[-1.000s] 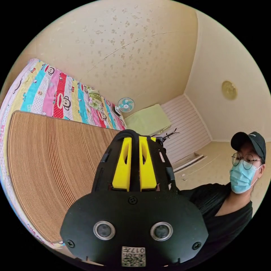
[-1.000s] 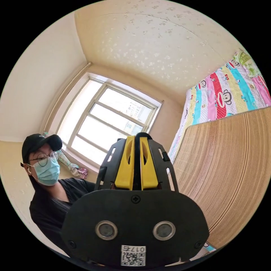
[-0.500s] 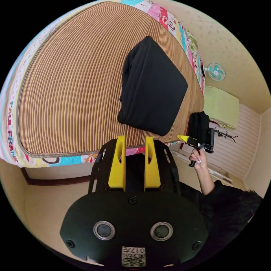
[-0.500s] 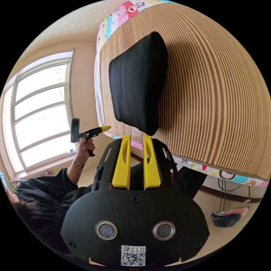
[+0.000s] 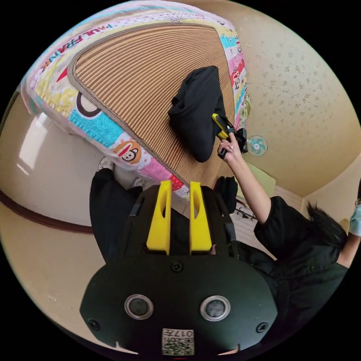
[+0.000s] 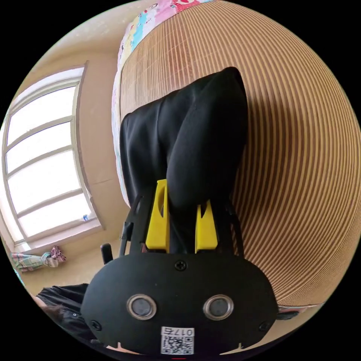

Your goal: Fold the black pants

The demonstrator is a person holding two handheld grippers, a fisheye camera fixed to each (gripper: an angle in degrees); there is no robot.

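**Right gripper on the pants, left one free**

In the right gripper view the right gripper [image 6: 181, 218] is on the black pants [image 6: 188, 143]: a thick fold of cloth runs down between its two yellow jaws, which stand apart on either side of it. Whether both jaws press on the cloth, I cannot tell. From the jaws the folded bundle stretches toward 12 o'clock over the striped mat [image 6: 301, 150] on the bed. A window [image 6: 41, 165] glows at 9 o'clock.

Over in the left gripper view, the left gripper [image 5: 179, 218] hangs off the bed's edge, jaws parted with a clear gap and nothing between them; behind it are the person's dark trouser legs and the pale floor [image 5: 45, 210]. The pants lie at 12 o'clock as a dark heap on the mat [image 5: 143, 71], near the mat's edge. The cartoon sheet [image 5: 109, 131] frames the mat. At 1 o'clock a hand [image 5: 228, 148] holds the right gripper against the heap's side. A small fan [image 5: 257, 144] sits on the wall just beyond that hand, and the person's black sleeve [image 5: 285, 225] fills 3 o'clock.
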